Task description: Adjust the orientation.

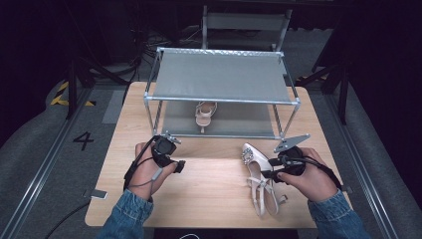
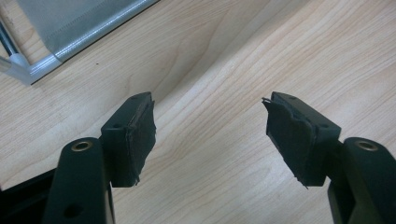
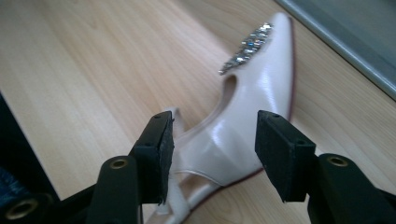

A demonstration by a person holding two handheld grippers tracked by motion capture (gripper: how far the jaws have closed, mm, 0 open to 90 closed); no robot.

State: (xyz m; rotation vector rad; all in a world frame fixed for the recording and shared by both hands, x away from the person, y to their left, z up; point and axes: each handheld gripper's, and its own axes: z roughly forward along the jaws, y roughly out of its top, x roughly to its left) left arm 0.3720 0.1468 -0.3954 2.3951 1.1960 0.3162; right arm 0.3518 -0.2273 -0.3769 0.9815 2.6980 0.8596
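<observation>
Two shoes: one on rack lower shelf; other in front of rack, straddled by right gripper, jaws spread, pads off it; left gripper jaws spread, empty.

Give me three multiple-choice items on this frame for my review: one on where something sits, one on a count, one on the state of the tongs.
1. Where is the second shoe?
A. on the rack's lower shelf
B. on the rack's top shelf
C. on the floor

2. How many shoes are in the high view?
A. one
B. two
C. four

3. How do the right tongs stand?
A. shut on nothing
B. open, straddling the near shoe
C. clamped on the rack

Key: 1 A, it lies under the grey top shelf. 2 B, one on the table and one in the rack. 3 B, the right gripper view shows gaps between pads and shoe.
</observation>
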